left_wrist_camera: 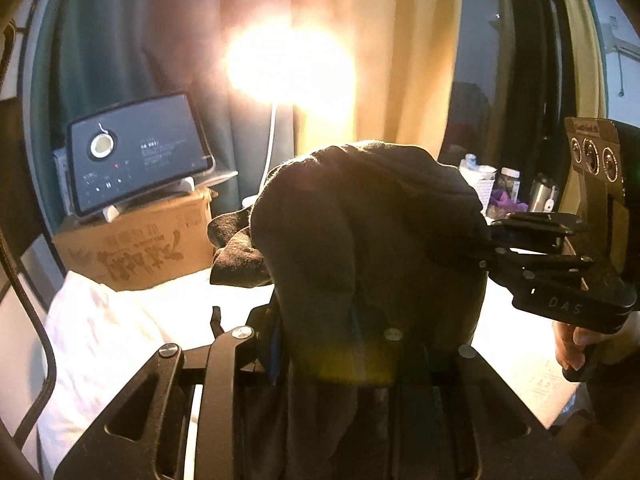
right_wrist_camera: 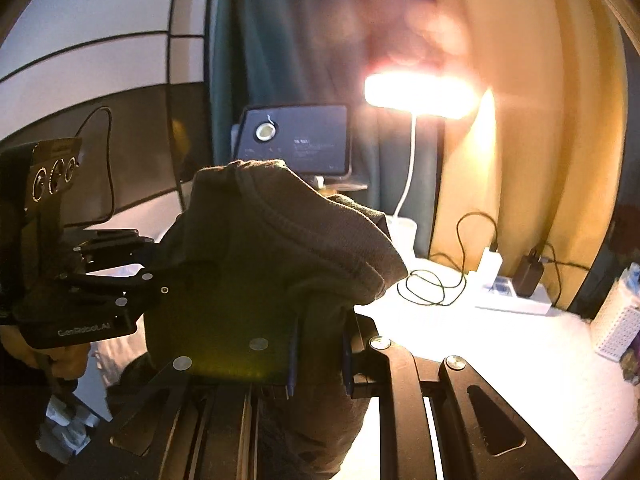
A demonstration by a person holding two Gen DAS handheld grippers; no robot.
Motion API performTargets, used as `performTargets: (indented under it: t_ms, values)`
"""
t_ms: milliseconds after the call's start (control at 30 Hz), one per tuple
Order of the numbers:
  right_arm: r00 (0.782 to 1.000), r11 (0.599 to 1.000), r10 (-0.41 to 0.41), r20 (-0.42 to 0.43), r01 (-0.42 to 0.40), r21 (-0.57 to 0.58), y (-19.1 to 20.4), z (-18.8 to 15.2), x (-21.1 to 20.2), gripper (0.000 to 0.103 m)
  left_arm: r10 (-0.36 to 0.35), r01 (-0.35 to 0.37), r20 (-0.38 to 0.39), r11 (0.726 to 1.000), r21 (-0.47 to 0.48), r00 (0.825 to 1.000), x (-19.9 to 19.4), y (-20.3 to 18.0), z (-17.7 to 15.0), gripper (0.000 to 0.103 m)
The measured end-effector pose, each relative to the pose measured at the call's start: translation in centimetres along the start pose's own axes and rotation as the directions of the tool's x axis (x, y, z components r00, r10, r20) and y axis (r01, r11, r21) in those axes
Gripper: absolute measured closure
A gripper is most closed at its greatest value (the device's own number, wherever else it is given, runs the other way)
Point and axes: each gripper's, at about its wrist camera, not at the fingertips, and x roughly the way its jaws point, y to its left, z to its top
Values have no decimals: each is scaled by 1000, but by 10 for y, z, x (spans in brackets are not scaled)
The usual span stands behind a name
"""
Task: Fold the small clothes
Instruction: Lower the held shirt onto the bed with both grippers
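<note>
While lifted off the bed [left_wrist_camera: 168,300], dark garment [left_wrist_camera: 372,248], clamped by left tool [left_wrist_camera: 320,344], right tool [right_wrist_camera: 320,360]

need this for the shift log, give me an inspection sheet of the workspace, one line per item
surface: white cloth-covered table, brightly lit
job's things: dark garment held up off the table between both grippers
clutter: cardboard box, tablet on stand, jars, white basket
grippers: left gripper and right gripper both clamped on the garment
cables: loose coil by power strip with plugged charger
surroundings: lit desk lamp, curtains
</note>
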Motion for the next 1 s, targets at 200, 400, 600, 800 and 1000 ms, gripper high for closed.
performTargets:
  t_ms: [200, 400, 600, 800, 1000]
  values:
    - [999, 999, 9, -51, -8, 31, -21, -5, 39, 86, -1, 0, -55, 1000, -16, 998, 36, 12, -1, 77]
    - [996, 999, 21, -89, -18, 36, -35, -9, 79, 86, 9, -13, -100, 999, -38, 995, 69, 28, -3, 77]
    - [989, 998, 48, -139, -41, 51, -45, -14, 121, 86, 19, -31, -157, 997, -69, 987, 96, 45, -13, 77]
    - [975, 992, 102, -197, -86, 92, -52, -23, 163, 86, 56, -75, -221, 994, -81, 974, 124, 59, -23, 76]
    - [942, 978, 160, -295, -110, 180, -65, -40, 200, 80, 44, -98, -309, 982, -161, 950, 146, 76, -33, 72]
